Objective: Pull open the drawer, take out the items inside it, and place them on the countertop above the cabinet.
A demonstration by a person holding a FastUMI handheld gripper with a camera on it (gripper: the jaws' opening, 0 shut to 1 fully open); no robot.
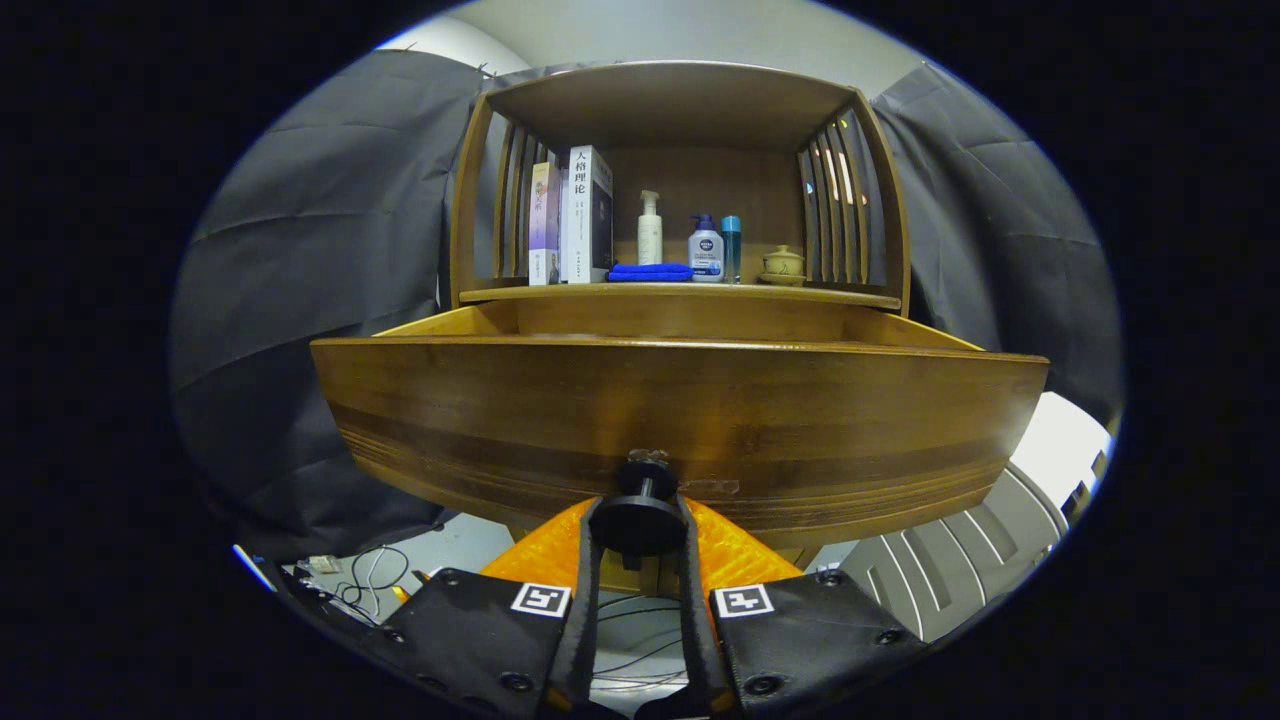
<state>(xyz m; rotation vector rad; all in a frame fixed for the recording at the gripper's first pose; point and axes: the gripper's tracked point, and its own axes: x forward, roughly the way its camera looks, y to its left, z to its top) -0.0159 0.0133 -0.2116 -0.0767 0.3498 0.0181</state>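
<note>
The wooden drawer (680, 410) stands pulled out toward me, its broad front panel just ahead of the fingers. My gripper (640, 520) is shut on the drawer's dark round knob (640, 505), one finger pressing each side. The drawer's inside is hidden behind its front panel. Above it runs the cabinet's countertop (850, 296), a shelf holding books (575, 215), a folded blue cloth (650, 272), a white pump bottle (650, 230), a small bottle (705, 250), a blue tube (731, 248) and a small lidded pot (782, 265).
Black cloth walls hang on both sides of the cabinet. Slatted wooden side panels (845, 200) frame the shelf. Cables (370, 580) lie on the floor below left, and a pale ribbed object (960, 560) sits below right.
</note>
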